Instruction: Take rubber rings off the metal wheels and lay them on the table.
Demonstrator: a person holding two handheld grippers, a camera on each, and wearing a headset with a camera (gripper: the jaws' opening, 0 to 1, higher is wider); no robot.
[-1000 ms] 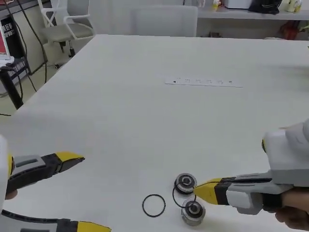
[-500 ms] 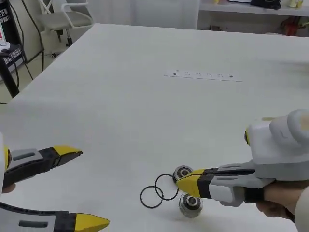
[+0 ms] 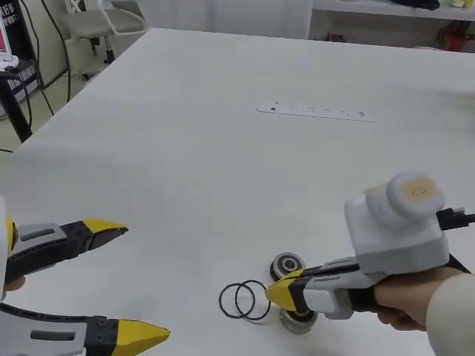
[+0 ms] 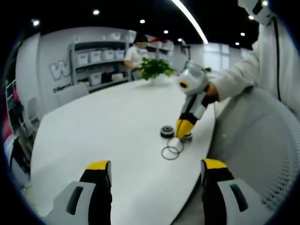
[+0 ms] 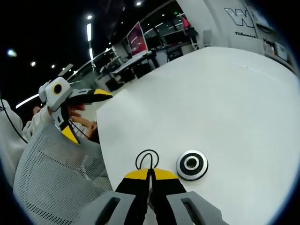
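ok so using the far metal wheel [image 3: 287, 265] as the ref pt for everything. The right gripper [image 3: 276, 294] has its yellow tips just on the near-left side of that wheel. Jaws are squeezed tight together w/ a rubber ring [image 3: 260, 317] pinched at the tips, and the loop sticks out to the left of the wheel, low over the table [image 3: 223, 163]. Can't tell if it's touching the top or not. A loose ring [image 3: 221, 300] lies flat on the table a bit further left of the wheel, overlapping the pinched one. The near wheel [image 3: 298, 320] sits right beside the far one on the near side, mostly tucked under the right gripper, so I can't tell if it's got a ring on. The left gripper [image 3: 122, 282] is well off to the left of the wheel, jaws spread wide, released
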